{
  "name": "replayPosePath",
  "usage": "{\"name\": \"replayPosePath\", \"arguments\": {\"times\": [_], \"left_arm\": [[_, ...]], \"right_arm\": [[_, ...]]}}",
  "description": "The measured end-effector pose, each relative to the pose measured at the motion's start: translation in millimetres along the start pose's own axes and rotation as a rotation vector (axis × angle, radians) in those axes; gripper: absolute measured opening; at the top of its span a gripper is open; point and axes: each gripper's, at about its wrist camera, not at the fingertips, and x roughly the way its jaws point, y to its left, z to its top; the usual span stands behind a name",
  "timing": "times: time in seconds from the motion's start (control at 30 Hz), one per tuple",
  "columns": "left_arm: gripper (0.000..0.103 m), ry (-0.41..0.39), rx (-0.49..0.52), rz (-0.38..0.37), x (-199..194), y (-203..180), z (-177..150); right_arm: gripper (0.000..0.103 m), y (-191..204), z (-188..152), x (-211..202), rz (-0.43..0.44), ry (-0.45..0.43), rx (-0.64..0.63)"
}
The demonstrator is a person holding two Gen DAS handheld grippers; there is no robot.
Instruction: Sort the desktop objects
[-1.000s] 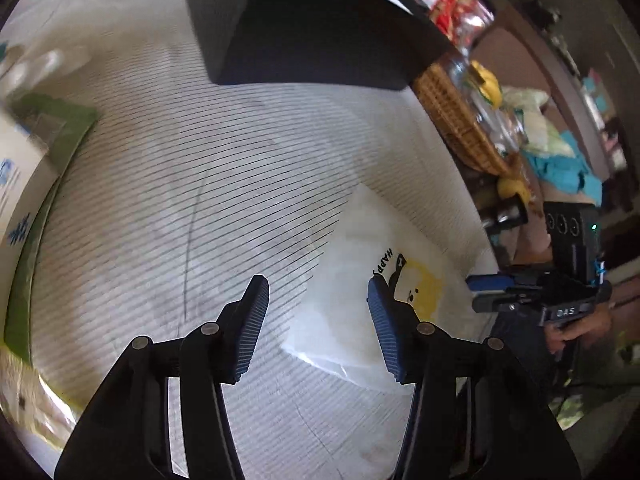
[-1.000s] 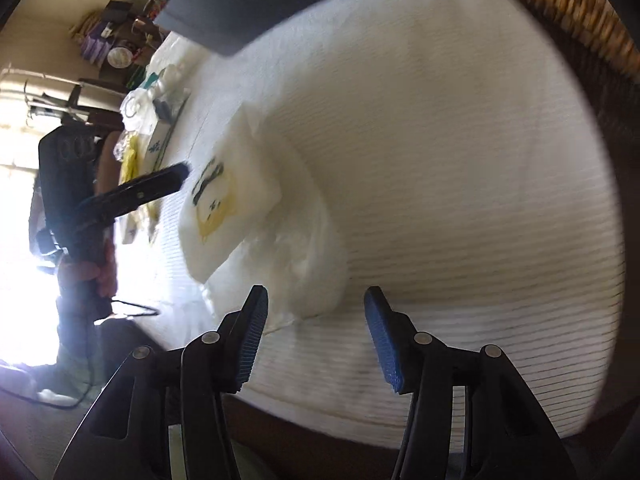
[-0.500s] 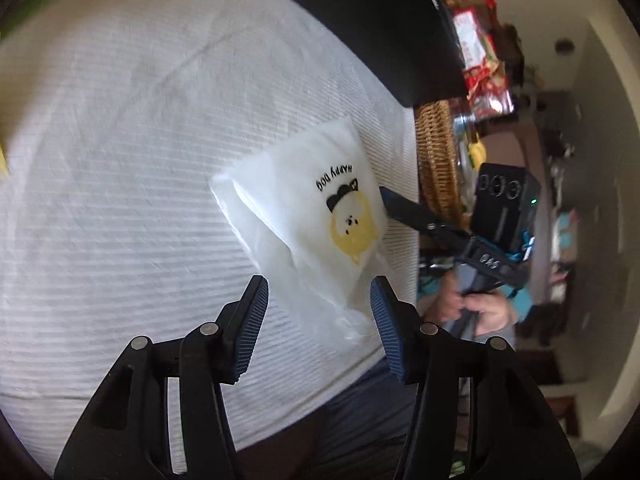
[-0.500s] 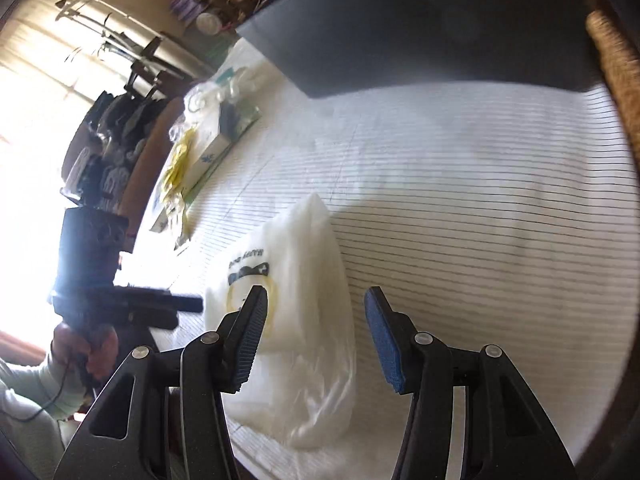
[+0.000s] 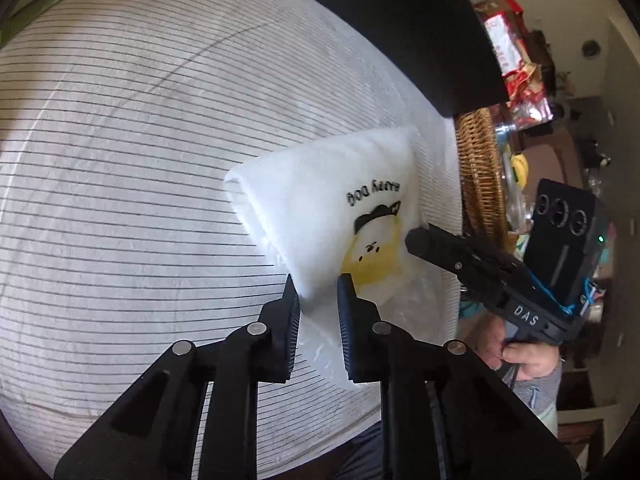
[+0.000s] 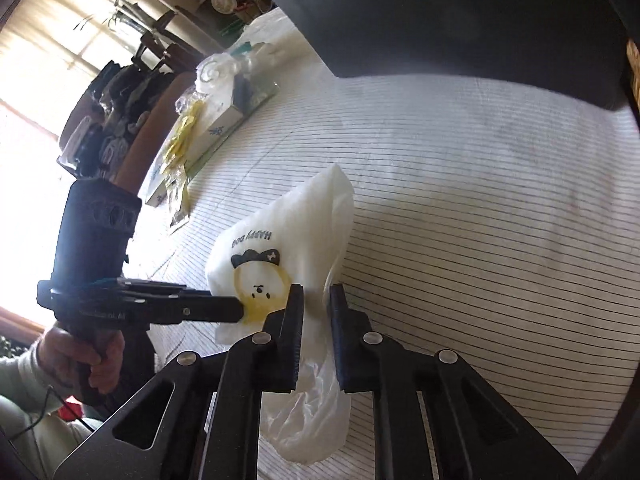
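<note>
A white plastic bag (image 5: 320, 188) printed with a yellow dog face and "HAPPY DOG" lies on the striped tablecloth (image 5: 120, 168) near the front edge. My left gripper (image 5: 319, 292) is closing on the bag's near edge, and the film fills the gap between its pads. The right gripper (image 5: 418, 242) comes in from the right at the dog print. In the right wrist view my right gripper (image 6: 316, 300) is closing on the bag (image 6: 304, 224), with gathered film bunched between its fingers. The left gripper (image 6: 236, 308) reaches the print from the left.
A large black box (image 5: 420, 32) stands at the back of the table. A wicker basket (image 5: 478, 176) sits at the right edge. A tissue box (image 6: 224, 124) and yellow packets (image 6: 182, 148) lie along the left side. A person's hand (image 6: 80, 352) holds each gripper's handle.
Both grippers have moved in on the bag's near end, rolled, and gone from wide open to closed around the film. The bag's end is now bunched and slightly lifted.
</note>
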Motion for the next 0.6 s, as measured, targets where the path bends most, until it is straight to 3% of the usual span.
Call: {"name": "replayPosePath", "arguments": {"times": [0.07, 0.13, 0.17, 0.3, 0.4, 0.43, 0.47, 0.6], "left_arm": [[0.025, 0.001, -0.028, 0.017, -5, 2, 0], [0.057, -0.017, -0.044, 0.019, -14, 1, -1], [0.062, -0.038, -0.037, 0.029, -18, -1, -2], [0.064, -0.079, 0.0, 0.119, -19, -4, -3], [0.06, -0.086, 0.049, 0.123, -10, -14, -4], [0.033, -0.069, 0.052, 0.11, -6, -17, -4], [0.02, -0.032, 0.038, 0.078, 2, -18, -3], [0.014, -0.042, 0.077, 0.086, 6, -27, -8]], "right_arm": [[0.016, 5, -3, 5, -0.061, 0.036, -0.038], [0.02, 2, -5, 8, -0.083, 0.056, -0.026], [0.024, -1, -4, 8, -0.078, 0.052, -0.001], [0.028, -11, -5, 9, -0.063, 0.045, 0.049], [0.029, -14, -6, 7, -0.044, 0.035, 0.067], [0.03, -15, -7, 7, -0.032, 0.026, 0.07], [0.03, -16, -8, 6, -0.022, 0.02, 0.075], [0.024, -14, -12, 1, 0.006, 0.002, 0.077]]}}
